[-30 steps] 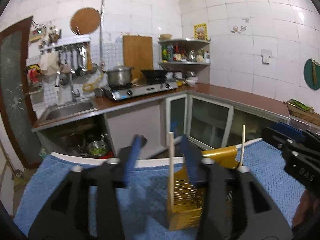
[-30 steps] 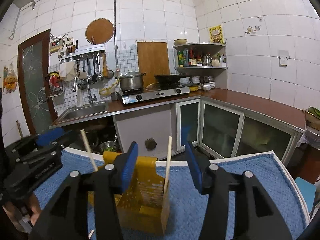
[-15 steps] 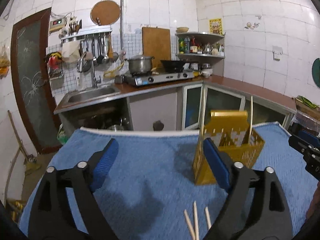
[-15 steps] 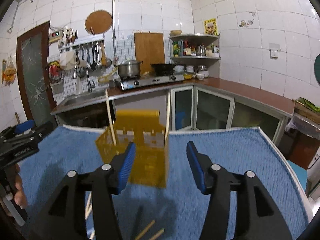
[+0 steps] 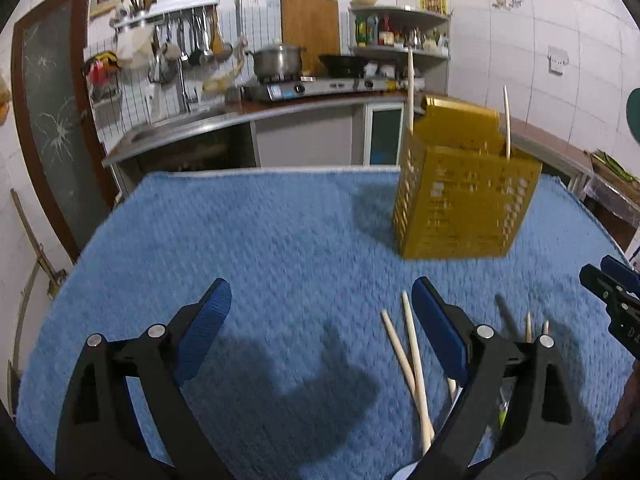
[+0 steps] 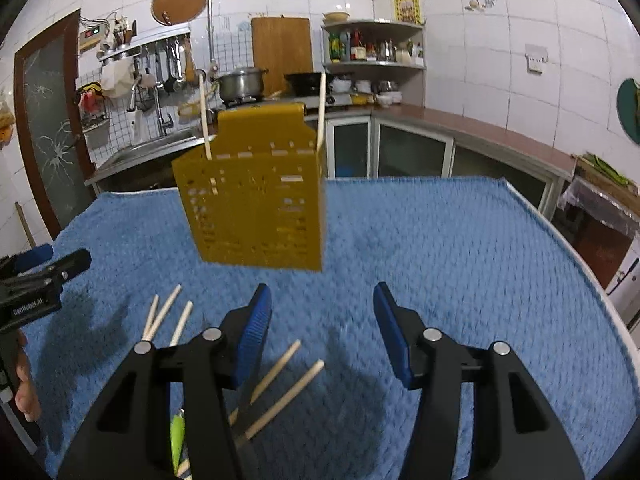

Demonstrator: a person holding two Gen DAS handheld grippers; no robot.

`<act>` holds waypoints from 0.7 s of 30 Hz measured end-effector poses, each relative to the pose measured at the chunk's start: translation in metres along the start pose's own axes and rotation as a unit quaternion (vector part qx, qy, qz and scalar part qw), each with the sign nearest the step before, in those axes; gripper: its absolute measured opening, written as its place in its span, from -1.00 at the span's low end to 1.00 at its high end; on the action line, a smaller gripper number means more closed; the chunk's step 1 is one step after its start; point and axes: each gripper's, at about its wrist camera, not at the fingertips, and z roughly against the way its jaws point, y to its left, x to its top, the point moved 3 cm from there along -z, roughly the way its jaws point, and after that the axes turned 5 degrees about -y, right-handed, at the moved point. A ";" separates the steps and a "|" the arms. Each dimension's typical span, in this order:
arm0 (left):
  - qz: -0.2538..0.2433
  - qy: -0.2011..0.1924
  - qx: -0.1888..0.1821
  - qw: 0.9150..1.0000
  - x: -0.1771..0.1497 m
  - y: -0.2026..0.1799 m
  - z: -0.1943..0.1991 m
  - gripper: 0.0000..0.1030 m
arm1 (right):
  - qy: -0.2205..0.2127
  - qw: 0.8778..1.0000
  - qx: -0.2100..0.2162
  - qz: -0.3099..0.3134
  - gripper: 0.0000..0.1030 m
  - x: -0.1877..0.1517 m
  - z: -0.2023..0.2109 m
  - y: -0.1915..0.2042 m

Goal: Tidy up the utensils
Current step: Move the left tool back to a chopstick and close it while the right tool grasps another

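Two chopsticks point(image 6: 320, 110) stand in the yellow holder point(image 6: 256, 208) at upper centre — sorted already; loose chopsticks point(image 6: 280, 384) lie on the blue tabletop point(image 6: 460, 248). Left gripper point(image 5: 320, 316) and right gripper point(image 6: 322, 320) hover with fingers spread, empty — probably ready for the next pick.

White "GenRobot.AI" along the black body of my left gripper point(image 6: 38, 280); nothing else legible.

Indoor light, moderately bright, probably from overhead. Soft dark shadows fall on the blue towel point(image 5: 280, 248) under each hand-held gripper. Motion blur smears the yellow holder point(image 6: 256, 208). Strong fisheye bending; black vignette at the corners.
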 end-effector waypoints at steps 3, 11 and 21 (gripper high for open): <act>0.003 0.017 -0.006 1.000 -0.010 -0.003 -0.007 0.73 | 0.014 1.000 -0.005 -0.002 0.03 -0.009 -0.008 -0.002; 0.016 0.066 -0.018 0.998 -0.028 -0.008 -0.031 0.73 | 0.059 0.998 -0.017 -0.010 0.03 -0.026 -0.029 -0.002; 0.023 0.101 -0.020 0.994 -0.035 -0.012 -0.047 0.73 | 0.120 0.992 -0.023 -0.023 0.02 -0.047 -0.051 -0.006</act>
